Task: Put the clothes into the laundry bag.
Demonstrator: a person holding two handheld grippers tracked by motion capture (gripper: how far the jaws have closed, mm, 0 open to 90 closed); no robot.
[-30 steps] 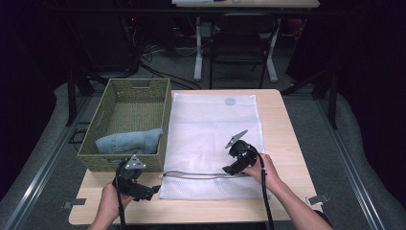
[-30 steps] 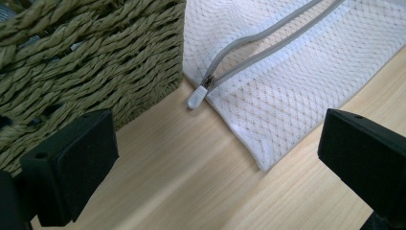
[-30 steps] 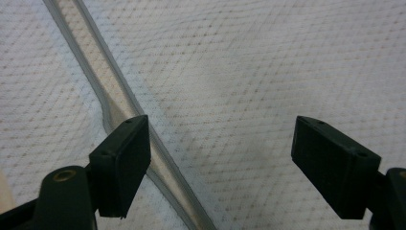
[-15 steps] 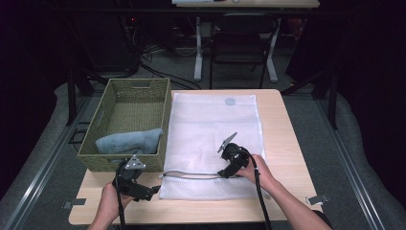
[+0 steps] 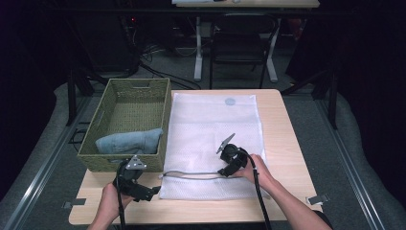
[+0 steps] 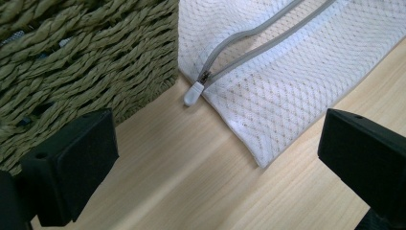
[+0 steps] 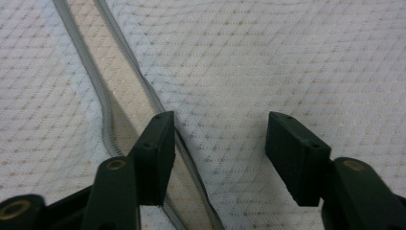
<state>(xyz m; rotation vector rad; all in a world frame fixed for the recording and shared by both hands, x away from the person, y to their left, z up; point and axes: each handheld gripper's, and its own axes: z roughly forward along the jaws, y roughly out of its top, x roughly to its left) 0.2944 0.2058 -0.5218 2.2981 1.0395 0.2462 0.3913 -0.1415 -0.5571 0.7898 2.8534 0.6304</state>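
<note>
Closing right gripper point(image 5: 226, 171) jaws, perhaps straddling zipper point(image 7: 158, 103)

White mesh laundry bag point(image 5: 210, 124) with grey zipper point(image 6: 249, 40), olive woven basket point(image 5: 129, 108), blue-grey towel point(image 5: 128, 141), pale wood table point(image 5: 282, 139)

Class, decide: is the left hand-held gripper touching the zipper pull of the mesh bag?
Apart. In the left gripper view, the left hand-held gripper has bare table between its open jaws and the zipper pull at the mesh bag corner.
</note>
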